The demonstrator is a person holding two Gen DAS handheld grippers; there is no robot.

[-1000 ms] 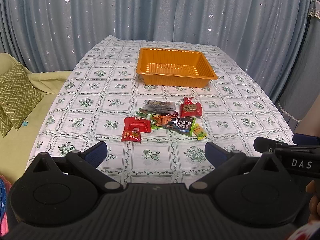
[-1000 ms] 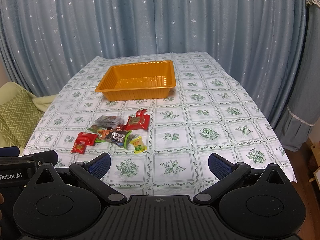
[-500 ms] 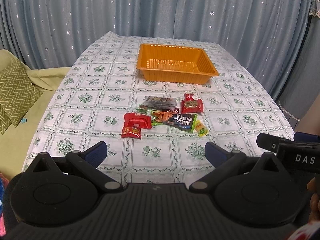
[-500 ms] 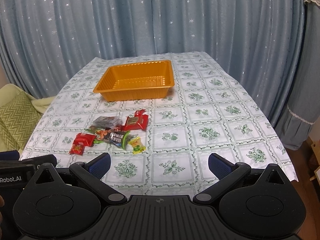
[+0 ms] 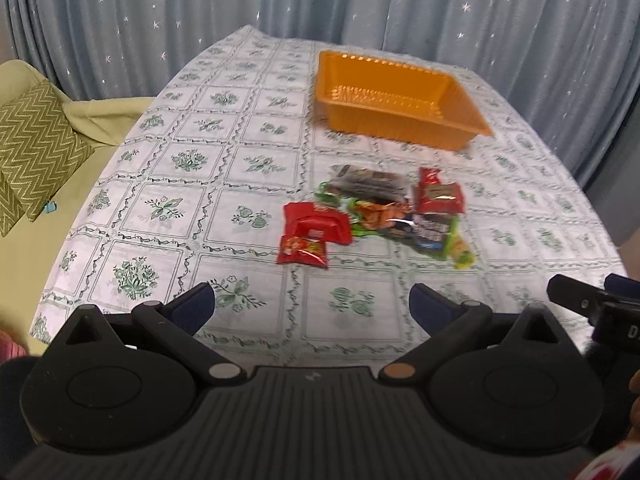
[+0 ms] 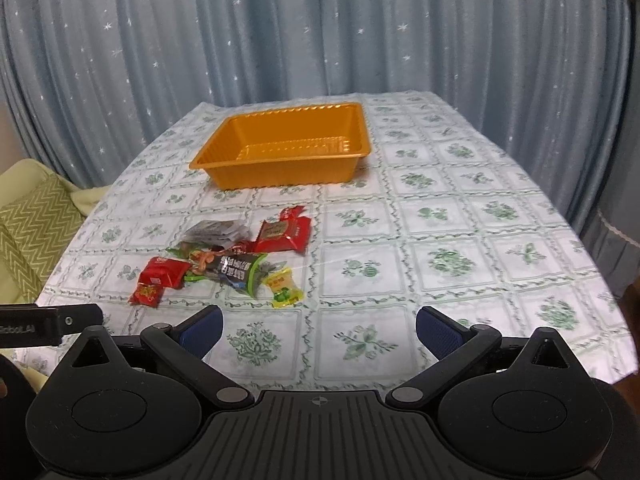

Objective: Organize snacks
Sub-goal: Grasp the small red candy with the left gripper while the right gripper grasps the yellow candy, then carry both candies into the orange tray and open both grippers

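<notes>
Left gripper (image 5: 312, 306): blue-padded fingers spread wide, nothing between them, hovering over the near edge of the table.
Right gripper (image 6: 318, 328): fingers likewise spread apart and holding nothing, at the near edge, right of the left one.
Table (image 6: 460, 216): covered in a white cloth with a green floral grid.
Snack pile (image 5: 376, 216): a loose cluster of packets lying on the cloth beyond both grippers, near the table's middle.
Small red packet (image 5: 303, 251): nearest the left gripper, at the pile's near-left corner, touching a larger red packet (image 5: 316, 224) just behind it.
Dark packet (image 6: 236, 270): in the pile's centre, with green edges; its lettering is too blurred to read.
Yellow-green candy (image 6: 284, 290): at the pile's near-right edge, just beside the dark packet.
Red pouch (image 6: 284, 234): at the far-right of the pile.
Grey clear bag (image 6: 214, 232): at the far-left of the pile.
Orange tray (image 6: 280, 176): beyond the pile, apart from it, with no snacks inside.
Backdrop: blue curtain (image 6: 320, 40) with white stars behind the table; green zigzag cushion (image 5: 32, 148) to the left.
</notes>
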